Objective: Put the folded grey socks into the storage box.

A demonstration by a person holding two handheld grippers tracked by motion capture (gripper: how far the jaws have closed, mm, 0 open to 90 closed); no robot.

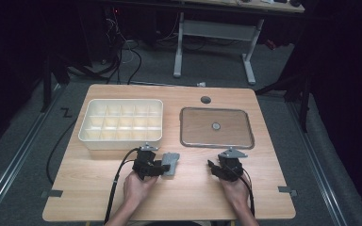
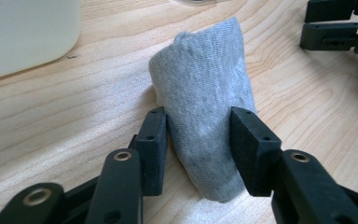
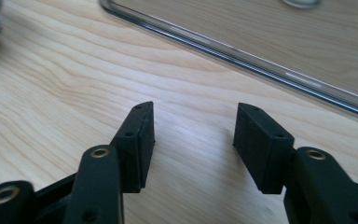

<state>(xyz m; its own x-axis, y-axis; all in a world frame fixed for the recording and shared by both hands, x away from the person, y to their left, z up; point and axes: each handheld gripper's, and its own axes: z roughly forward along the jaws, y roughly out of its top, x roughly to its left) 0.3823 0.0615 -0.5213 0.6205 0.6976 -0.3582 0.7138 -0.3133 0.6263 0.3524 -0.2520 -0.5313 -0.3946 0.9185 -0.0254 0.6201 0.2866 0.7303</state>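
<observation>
High view looks forward and down over the whole worktop [image 1: 193,193]. Each tongs camera sits low and close, facing along its jaws; both share the grey cloth [image 2: 205,107].

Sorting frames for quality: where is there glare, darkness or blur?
High view: room dark beyond the lit wooden table. Right gripper view: glare streak on the clear tray's rim, near jaws soft. Left gripper view: folded grey sock sharp, foreground blurred.

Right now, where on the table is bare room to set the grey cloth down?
Bare wood lies between the grey cloth and right gripper, and along the table near edge. Crowded farther back: compartment box and tray.
</observation>
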